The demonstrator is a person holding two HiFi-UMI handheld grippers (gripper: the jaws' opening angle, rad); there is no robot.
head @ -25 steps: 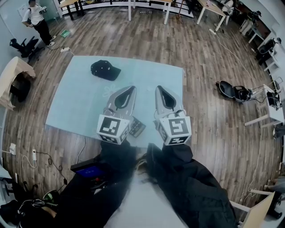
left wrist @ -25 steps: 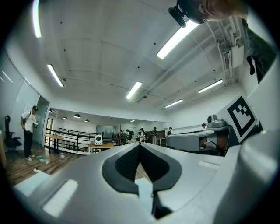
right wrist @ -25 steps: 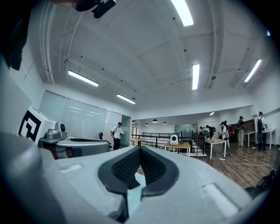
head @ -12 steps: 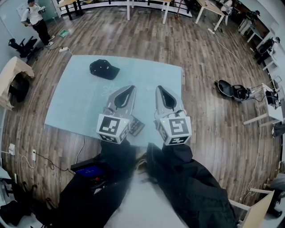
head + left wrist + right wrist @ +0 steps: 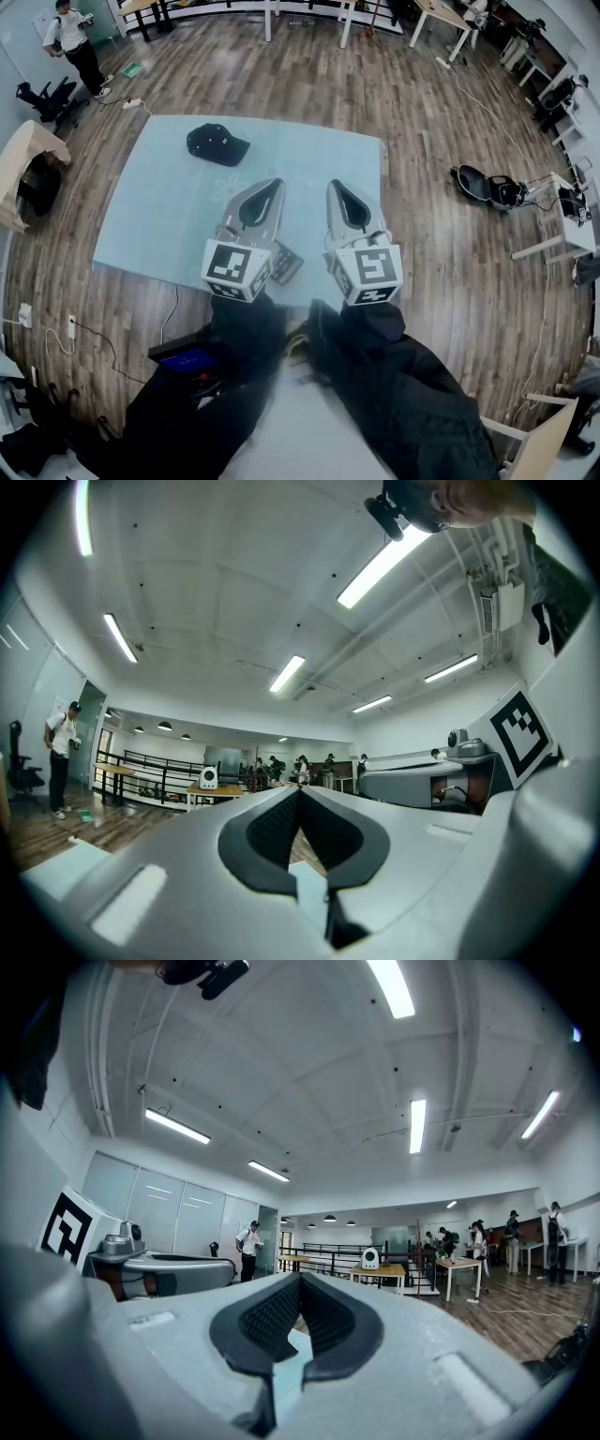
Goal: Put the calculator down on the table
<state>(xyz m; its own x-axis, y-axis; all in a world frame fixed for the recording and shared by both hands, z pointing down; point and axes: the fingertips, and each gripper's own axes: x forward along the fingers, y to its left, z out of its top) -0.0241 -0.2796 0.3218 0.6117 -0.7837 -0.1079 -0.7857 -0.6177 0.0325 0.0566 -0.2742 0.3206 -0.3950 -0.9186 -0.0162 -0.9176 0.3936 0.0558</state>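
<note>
Head view: we note calculator lying flat on counter, below left gripper, near its marker cube and partly hidden by it. Right gripper alongside, apart from calculator. Cap well beyond left gripper tip.

Left gripper view: left gripper jaws closed tip to tip, nothing between them; calculator out of view.

Right gripper view: right gripper likewise closed, empty.

We judge placement done and release complete; nothing left beyond clearing away.
</note>
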